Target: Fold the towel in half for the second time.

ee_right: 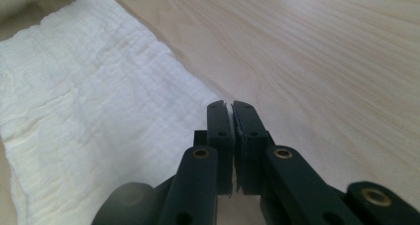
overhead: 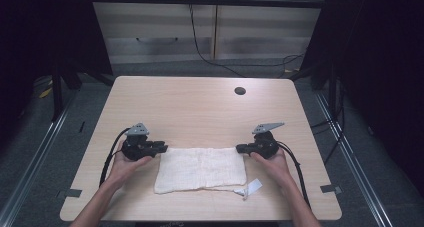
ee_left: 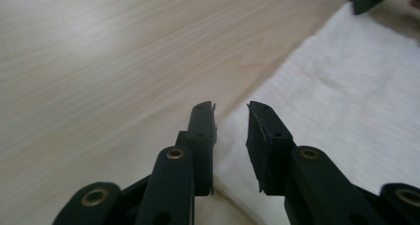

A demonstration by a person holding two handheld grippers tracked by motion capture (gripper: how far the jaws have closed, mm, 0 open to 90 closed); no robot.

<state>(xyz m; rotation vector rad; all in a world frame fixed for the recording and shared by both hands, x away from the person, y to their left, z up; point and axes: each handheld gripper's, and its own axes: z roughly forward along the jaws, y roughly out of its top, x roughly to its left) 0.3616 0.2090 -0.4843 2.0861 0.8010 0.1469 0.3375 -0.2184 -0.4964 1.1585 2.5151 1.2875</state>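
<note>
A: Where did the white cloth [overhead: 200, 169] lie?

B: Flat on the wooden table [overhead: 200, 107], folded into a wide rectangle toward the six o'clock edge in the high view; a small white tag [overhead: 253, 187] stuck out at its five o'clock corner, just past the hem; the table's round cable hole [overhead: 240, 91] sat well apart from it, up toward one o'clock.

A: And the left gripper [overhead: 162, 148]?

B: It was at the cloth's ten o'clock corner, held in the person's left hand [overhead: 125, 164]; its jaws stood spread with a clear gap; in the left gripper view [ee_left: 232, 108] the cloth's edge ran under that gap, but the pads pressed on nothing; the cloth filled the ground from one to five o'clock there, bare wood the rest.

A: The right gripper [overhead: 240, 148]?

B: At the two o'clock corner of the cloth, in the right hand [overhead: 272, 164]; its jaws were pressed together; in the right gripper view [ee_right: 231, 106] the tips met just at the cloth's near corner; whether a bit of fabric was caught between them I could not tell; the cloth spread from there toward nine and ten o'clock.

A: Did the two grippers touch?

B: No; they were well apart, with the whole cloth between them, tips pointing toward each other.
</note>
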